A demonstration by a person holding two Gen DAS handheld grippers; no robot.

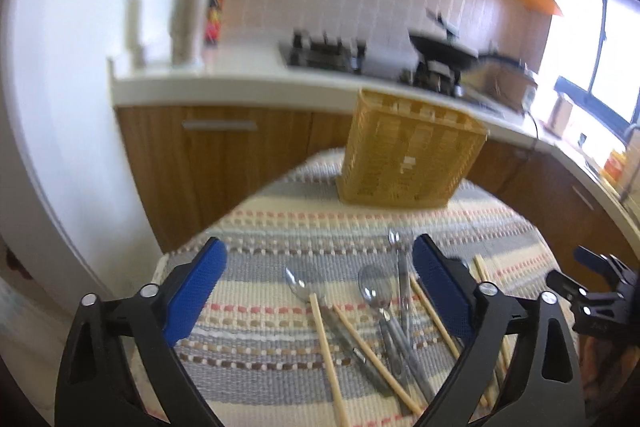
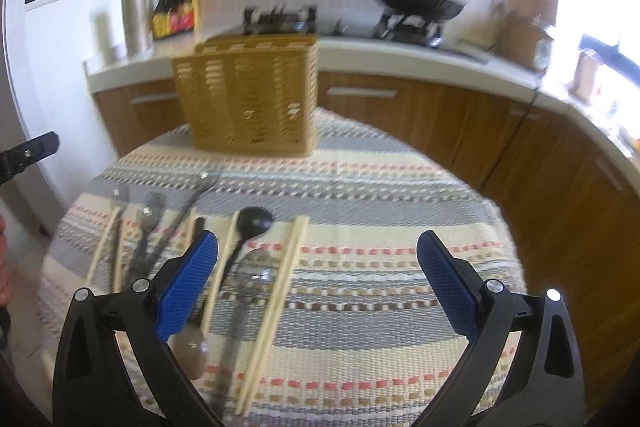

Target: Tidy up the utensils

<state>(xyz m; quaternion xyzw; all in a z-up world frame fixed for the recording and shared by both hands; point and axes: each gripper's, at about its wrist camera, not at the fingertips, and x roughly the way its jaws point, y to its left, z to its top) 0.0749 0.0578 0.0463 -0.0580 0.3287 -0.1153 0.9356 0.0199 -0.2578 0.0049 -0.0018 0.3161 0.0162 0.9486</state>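
Right wrist view, chopsticks [image 2: 274, 307] lengthwise toward basket [image 2: 250, 99]

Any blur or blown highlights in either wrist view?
Left wrist: background counter and yellow basket motion-smeared, window at right blown out, left claw fairly sharp. Right wrist: similar smear on basket and black spoon, right edge overexposed, right claw crisp.

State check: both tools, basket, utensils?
left tool: open, empty
right tool: open, empty
utensil basket: upright on the mat, looks empty
black ladle: flat on the mat
chopsticks: flat on the mat
metal spoons: loose, overlapping chopsticks
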